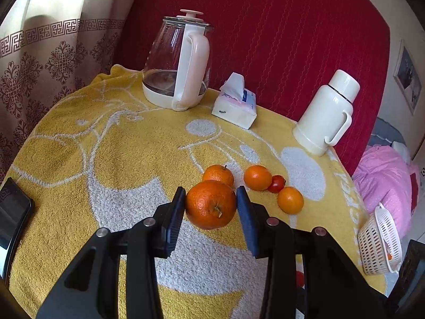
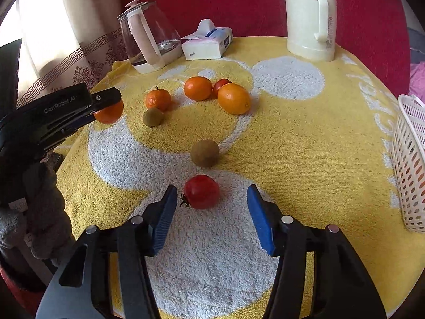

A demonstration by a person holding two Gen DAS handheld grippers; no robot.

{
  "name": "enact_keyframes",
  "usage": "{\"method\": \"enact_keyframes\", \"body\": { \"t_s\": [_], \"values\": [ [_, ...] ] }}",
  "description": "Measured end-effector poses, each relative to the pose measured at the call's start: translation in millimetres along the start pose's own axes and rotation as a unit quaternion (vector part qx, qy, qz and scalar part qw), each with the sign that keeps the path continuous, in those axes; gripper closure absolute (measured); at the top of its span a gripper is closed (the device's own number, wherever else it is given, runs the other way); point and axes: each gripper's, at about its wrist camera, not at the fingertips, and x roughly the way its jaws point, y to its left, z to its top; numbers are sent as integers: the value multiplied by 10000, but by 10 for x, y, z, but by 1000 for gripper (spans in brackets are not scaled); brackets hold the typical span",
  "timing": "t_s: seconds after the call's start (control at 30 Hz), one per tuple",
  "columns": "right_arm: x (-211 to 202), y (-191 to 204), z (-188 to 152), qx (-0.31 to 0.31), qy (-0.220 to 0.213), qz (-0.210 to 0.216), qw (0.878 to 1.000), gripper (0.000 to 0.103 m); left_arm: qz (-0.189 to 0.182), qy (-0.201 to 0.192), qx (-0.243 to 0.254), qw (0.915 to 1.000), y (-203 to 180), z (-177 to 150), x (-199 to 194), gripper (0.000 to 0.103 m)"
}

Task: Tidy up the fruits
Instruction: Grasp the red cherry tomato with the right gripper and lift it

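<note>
My left gripper (image 1: 211, 195) is shut on a large orange (image 1: 209, 207), held above the yellow towel (image 1: 79, 159); the right wrist view shows that orange (image 2: 109, 113) lifted at the left. My right gripper (image 2: 212, 195) is open, low over the towel, with a red tomato (image 2: 202, 192) between its blue pads; the left pad is close to the stem and a gap remains on the right. Further back lie a kiwi (image 2: 205, 152), a second kiwi (image 2: 152, 117), three oranges (image 2: 198, 88) and a small tomato (image 2: 221, 83).
A white perforated basket (image 2: 409, 159) sits at the table's right edge. At the back stand a glass kettle (image 2: 148, 37), a tissue pack (image 2: 207, 43) and a white thermos (image 2: 309, 21). A dark phone (image 1: 13, 212) lies at the left edge. A red backrest rises behind.
</note>
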Motion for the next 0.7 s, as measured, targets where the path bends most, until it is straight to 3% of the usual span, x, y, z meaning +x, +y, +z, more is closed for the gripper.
{"method": "enact_keyframes", "body": {
  "t_s": [0.47, 0.7],
  "values": [
    [145, 70, 22, -187, 98, -72, 9998, 71, -23, -2, -63, 10000, 30, 12, -3, 63],
    [22, 20, -13, -63, -41, -120, 9999, 72, 4, -6, -80, 10000, 36, 13, 6, 63]
  ]
}}
